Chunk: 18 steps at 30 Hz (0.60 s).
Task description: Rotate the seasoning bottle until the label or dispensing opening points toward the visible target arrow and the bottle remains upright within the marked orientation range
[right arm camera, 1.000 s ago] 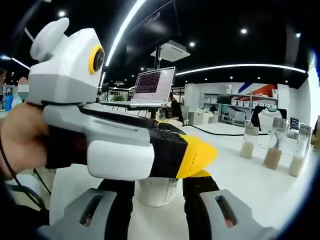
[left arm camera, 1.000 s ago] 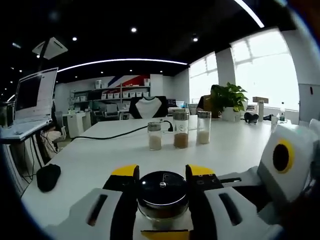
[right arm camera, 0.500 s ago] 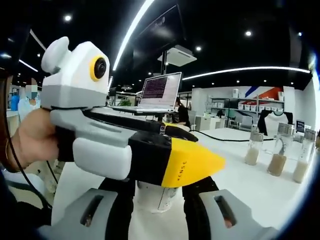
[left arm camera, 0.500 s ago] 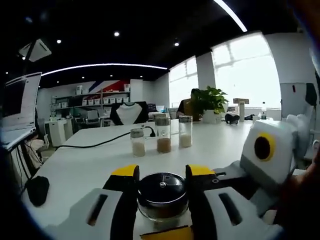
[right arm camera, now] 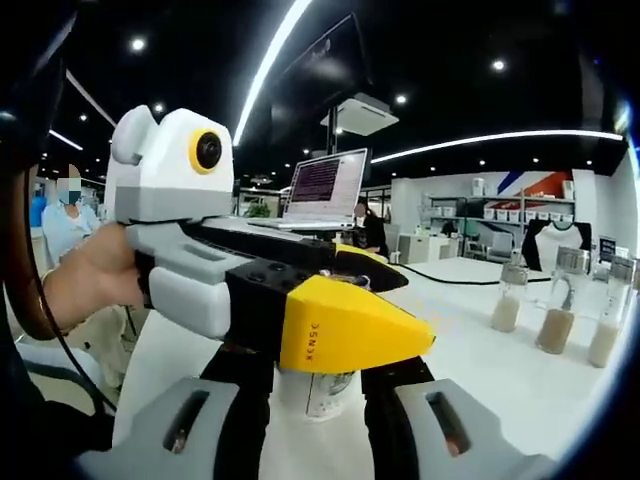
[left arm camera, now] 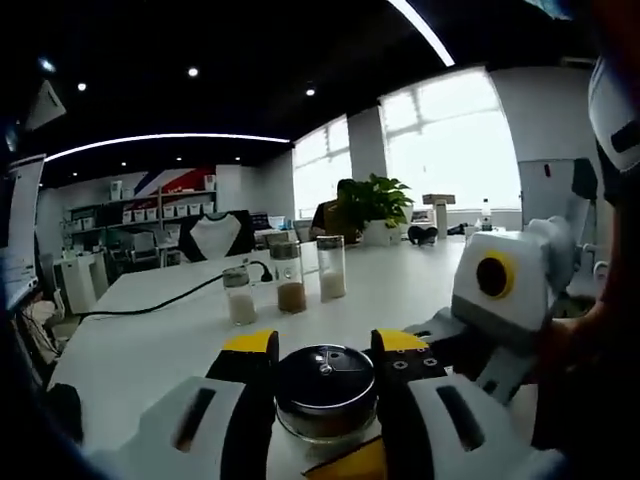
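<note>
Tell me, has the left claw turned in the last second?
Yes. In the left gripper view, the three jars and plant slid left, so the left claw swung rightward.

Left gripper [left arm camera: 325,385]: yellow-tipped jaws rise from the bottom edge, closed against both sides of the seasoning bottle.
Seasoning bottle [left arm camera: 326,391]: upright between the fingers [left arm camera: 250,360], black lid with a small silver stud, brown contents below the lid.
Right gripper [left arm camera: 487,300]: to the right of the fingers, white body with a yellow ring.
Three jars [left arm camera: 285,283]: well beyond the fingertips, in a row on the white table [left arm camera: 150,350].
Black cable [left arm camera: 170,298]: beyond the fingers, leftwards from the jars.
Potted plant [left arm camera: 372,205]: far beyond, by the windows.
</note>
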Each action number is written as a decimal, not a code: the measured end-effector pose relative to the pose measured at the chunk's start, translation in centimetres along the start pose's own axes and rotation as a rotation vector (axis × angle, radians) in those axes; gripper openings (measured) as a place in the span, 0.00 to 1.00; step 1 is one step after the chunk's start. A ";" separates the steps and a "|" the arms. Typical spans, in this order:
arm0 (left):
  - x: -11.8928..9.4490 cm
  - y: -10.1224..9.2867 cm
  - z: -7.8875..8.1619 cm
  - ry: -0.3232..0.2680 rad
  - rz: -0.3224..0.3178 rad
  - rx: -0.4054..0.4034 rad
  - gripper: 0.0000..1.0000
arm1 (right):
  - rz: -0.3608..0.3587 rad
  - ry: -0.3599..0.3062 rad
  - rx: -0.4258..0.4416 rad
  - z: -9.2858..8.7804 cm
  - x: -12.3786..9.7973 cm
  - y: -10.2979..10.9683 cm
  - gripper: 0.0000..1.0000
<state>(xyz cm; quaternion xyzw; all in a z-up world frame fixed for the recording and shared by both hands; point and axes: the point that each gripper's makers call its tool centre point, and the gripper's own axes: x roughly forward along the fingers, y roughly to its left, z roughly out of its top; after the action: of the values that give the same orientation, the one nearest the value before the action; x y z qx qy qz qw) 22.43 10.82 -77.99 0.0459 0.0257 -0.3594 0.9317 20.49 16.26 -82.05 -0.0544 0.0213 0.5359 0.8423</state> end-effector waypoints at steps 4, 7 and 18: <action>0.1 -1.0 -0.1 0.008 -0.071 0.027 0.39 | 0.015 -0.004 0.004 -0.1 -0.4 0.1 0.32; 0.1 -1.8 0.1 -0.004 -0.119 0.043 0.39 | 0.027 0.000 -0.004 -0.1 -0.7 0.3 0.32; -0.2 -3.7 -0.3 -0.004 -0.265 0.061 0.39 | 0.083 0.001 -0.006 -0.5 -1.5 1.4 0.33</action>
<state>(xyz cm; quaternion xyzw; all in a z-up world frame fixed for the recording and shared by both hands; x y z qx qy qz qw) 19.79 8.25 -78.48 0.0696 0.0187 -0.4798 0.8744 18.61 15.38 -82.54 -0.0564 0.0224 0.5703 0.8192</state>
